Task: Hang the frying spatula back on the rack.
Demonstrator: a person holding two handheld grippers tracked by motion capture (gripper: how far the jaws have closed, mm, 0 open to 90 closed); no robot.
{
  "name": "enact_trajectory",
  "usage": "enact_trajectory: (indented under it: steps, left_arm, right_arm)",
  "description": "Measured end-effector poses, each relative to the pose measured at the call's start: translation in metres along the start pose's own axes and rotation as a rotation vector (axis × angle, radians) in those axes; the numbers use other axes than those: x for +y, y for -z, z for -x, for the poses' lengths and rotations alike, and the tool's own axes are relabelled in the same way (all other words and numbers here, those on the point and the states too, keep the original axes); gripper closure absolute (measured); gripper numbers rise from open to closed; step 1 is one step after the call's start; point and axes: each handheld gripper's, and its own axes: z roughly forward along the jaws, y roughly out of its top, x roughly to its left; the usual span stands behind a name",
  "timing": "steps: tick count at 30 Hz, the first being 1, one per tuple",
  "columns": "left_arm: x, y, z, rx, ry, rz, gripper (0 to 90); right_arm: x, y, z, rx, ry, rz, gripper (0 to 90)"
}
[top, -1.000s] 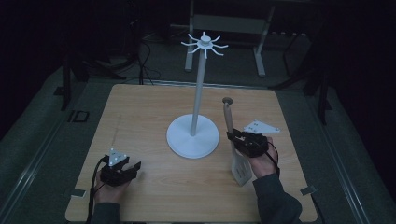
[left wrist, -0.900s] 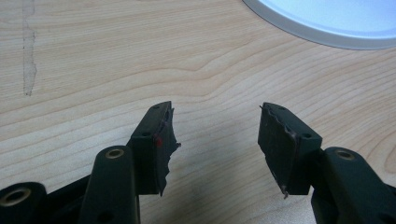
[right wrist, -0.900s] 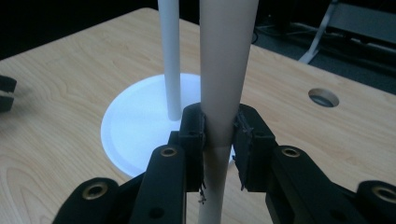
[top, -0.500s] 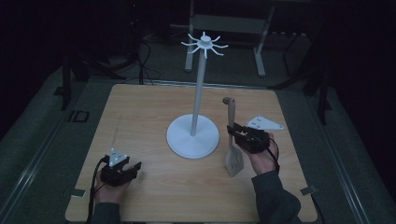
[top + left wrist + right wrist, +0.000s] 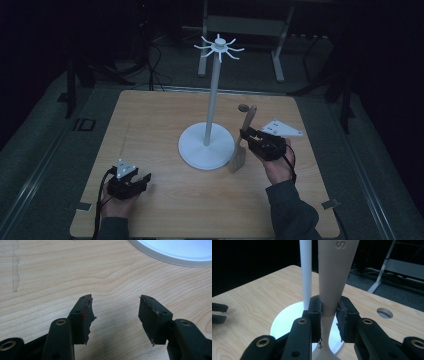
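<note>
The wooden spatula (image 5: pixel 243 137) is off the table, tilted, its flat blade low beside the stand's round base (image 5: pixel 206 150) and its handle rising toward the pole (image 5: pixel 214 95). The right gripper (image 5: pixel 246 136) pinches it on the narrow neck, jaws pressed tight against both sides. The right gripper view brings that grip up close: the black pads (image 5: pixel 315 315) clamp the pale spatula (image 5: pixel 332 280), a stamped letter S shows near the top edge, and the white pole (image 5: pixel 306 272) stands just behind it. The high view gives what the close-up cannot, the hooked crown (image 5: pixel 218 47) at the top of the pole and the spatula's whole length. In the right gripper view the handle's upper end is cut off by the frame, and the blade drops out of sight below the jaws.

Over at the near left corner the left gripper (image 5: pixel 141 181) rests low over the table (image 5: pixel 150 115), jaws spread with nothing between them. The left gripper view confirms it: the two fingertips (image 5: pixel 83 315) stand wide apart over bare wood grain, with an arc of the white base (image 5: pixel 175 252) at the top edge. Beyond the table the room is dark and hard to make out.
</note>
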Motion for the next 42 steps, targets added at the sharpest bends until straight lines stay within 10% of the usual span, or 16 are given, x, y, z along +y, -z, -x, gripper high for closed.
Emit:
enact_trajectory:
  steps: [42]
  left_arm:
    - [0.000, -0.001, 0.000, 0.000, 0.000, -0.002, 45.1]
  right_arm:
    - [0.055, 0.006, -0.008, 0.009, 0.048, 0.103, 74.5]
